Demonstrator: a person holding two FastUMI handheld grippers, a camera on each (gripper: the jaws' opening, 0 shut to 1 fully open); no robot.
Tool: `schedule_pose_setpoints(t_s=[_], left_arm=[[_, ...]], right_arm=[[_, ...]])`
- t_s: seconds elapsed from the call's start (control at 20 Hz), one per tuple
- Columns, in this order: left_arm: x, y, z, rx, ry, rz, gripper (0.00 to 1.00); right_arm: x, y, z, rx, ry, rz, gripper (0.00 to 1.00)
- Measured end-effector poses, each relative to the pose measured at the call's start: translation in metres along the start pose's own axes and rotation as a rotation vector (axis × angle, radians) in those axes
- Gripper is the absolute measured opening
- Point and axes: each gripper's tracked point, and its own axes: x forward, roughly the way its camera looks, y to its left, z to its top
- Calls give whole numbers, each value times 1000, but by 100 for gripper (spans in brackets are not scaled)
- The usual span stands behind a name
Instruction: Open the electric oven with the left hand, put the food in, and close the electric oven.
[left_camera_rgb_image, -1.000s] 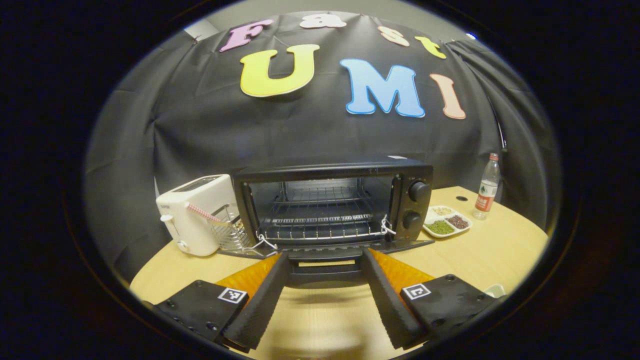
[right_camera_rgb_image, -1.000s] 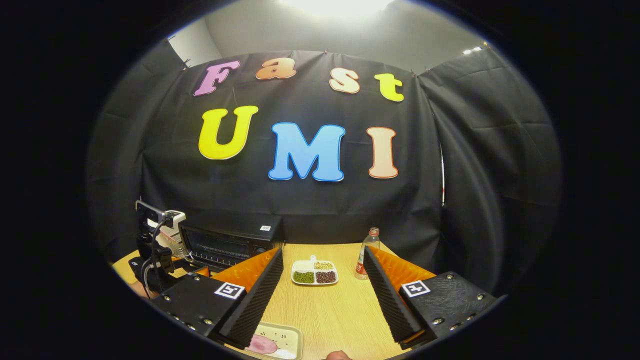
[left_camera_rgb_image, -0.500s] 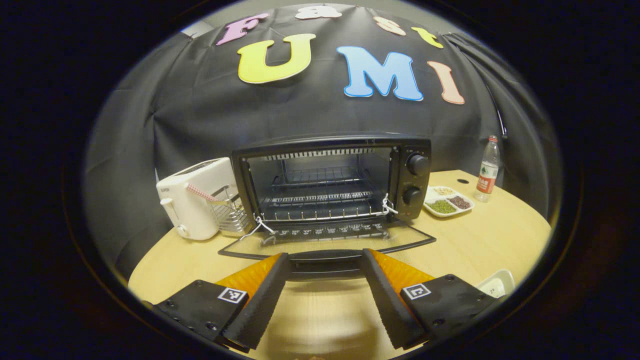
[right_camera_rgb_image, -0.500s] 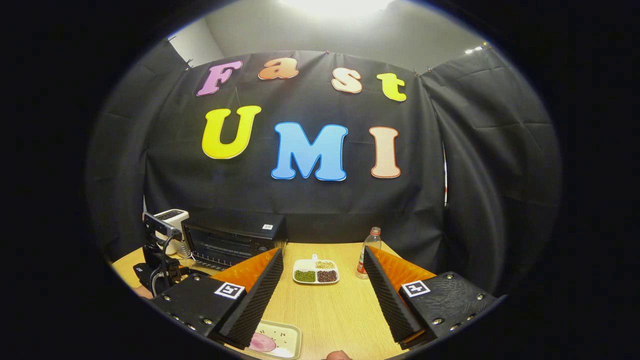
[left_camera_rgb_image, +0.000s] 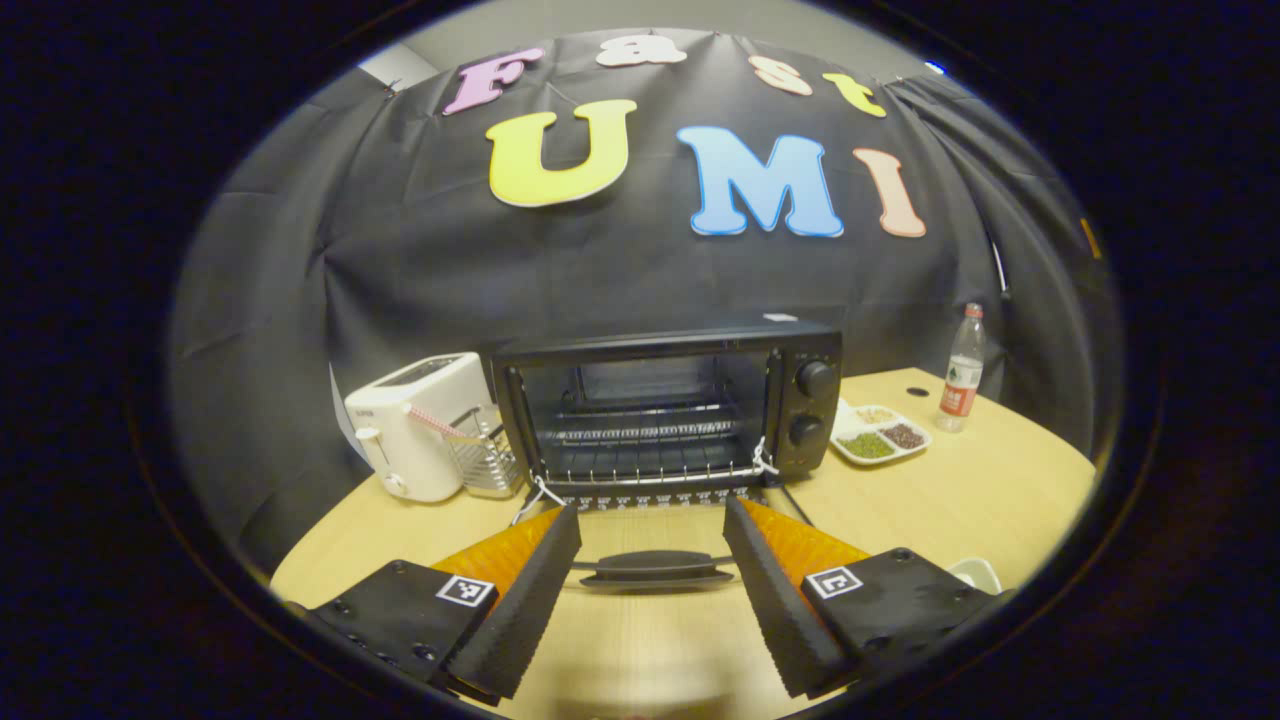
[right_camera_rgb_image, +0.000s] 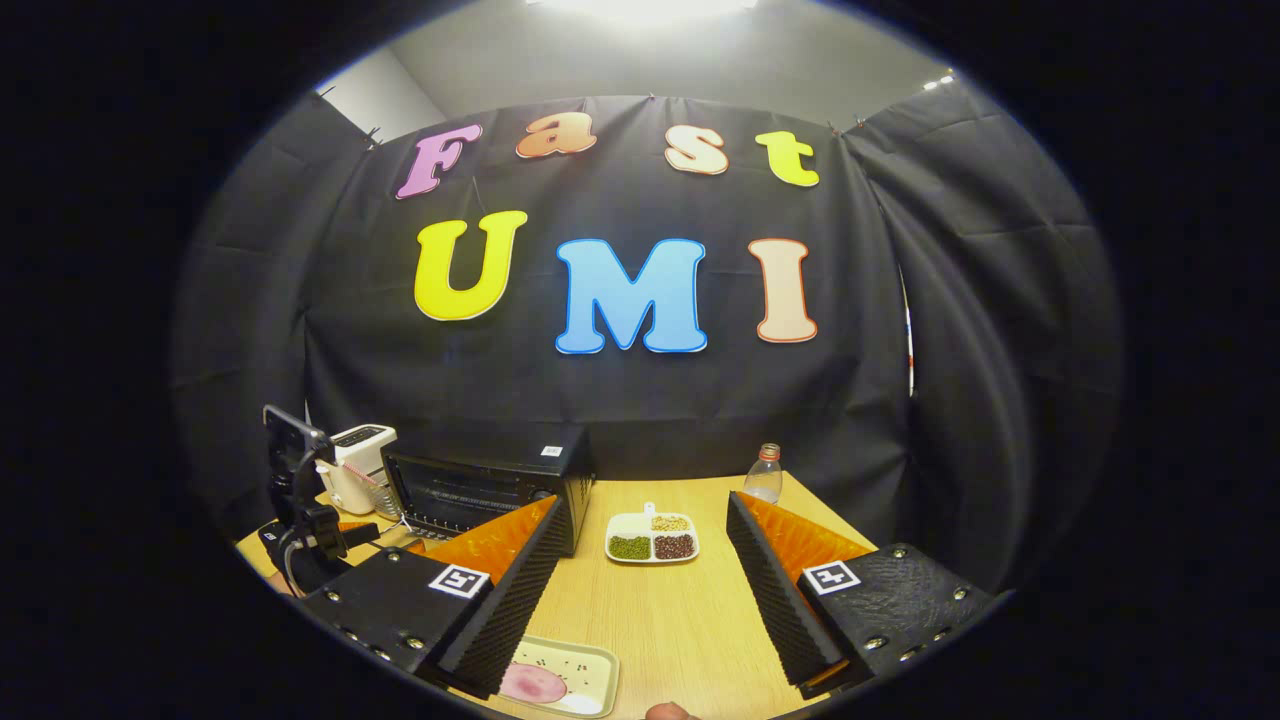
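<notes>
The black electric oven (left_camera_rgb_image: 665, 405) stands open in the left gripper view, its wire rack bare. Its glass door lies flat toward me, and the door handle (left_camera_rgb_image: 650, 568) sits between the fingers of my left gripper (left_camera_rgb_image: 650, 515), which is open and not touching it. In the right gripper view my right gripper (right_camera_rgb_image: 643, 505) is open with nothing in it, above the table. Below its left finger lies a pink slice of food (right_camera_rgb_image: 533, 683) on a small pale tray (right_camera_rgb_image: 590, 662). The oven (right_camera_rgb_image: 480, 490) is at the left there, with the left gripper's body (right_camera_rgb_image: 300, 515) in front of it.
A white toaster (left_camera_rgb_image: 415, 425) and a wire basket (left_camera_rgb_image: 485, 455) stand left of the oven. To its right are a divided dish of beans (left_camera_rgb_image: 880, 440) and a plastic bottle (left_camera_rgb_image: 960, 370). A corner of a white tray (left_camera_rgb_image: 975, 572) shows beside my left gripper.
The oven door has dropped fully flat. My left gripper has drawn back from the oven, still open around the handle. The right gripper has shifted only slightly.
</notes>
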Motion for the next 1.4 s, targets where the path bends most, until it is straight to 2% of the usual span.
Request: schedule_pose_setpoints(t_s=[0.1,0.4,0.6,0.75,0.8,0.85,0.9,1.35,1.4], left_arm=[[-17,1,22,-16,-44,7,97],[-66,10,90,-32,-181,30,100],[-97,16,130,-22,-268,42,100],[-119,20,152,-13,-314,42,94],[-126,21,155,-12,-325,42,97],[-130,22,160,-12,-335,42,93],[-135,23,163,-12,-344,43,97],[-175,46,179,-19,-394,107,100],[-178,48,179,-27,-394,116,100]], right_arm=[[3,1,-9,20,44,18,99],[4,21,-53,99,240,148,99],[2,28,-87,134,374,192,100],[-1,35,-110,156,483,230,100],[-2,37,-116,167,518,243,100],[-2,39,-123,175,552,253,100],[-3,39,-132,179,586,261,100],[0,54,-204,286,917,304,98],[-1,54,-215,290,953,305,90]])
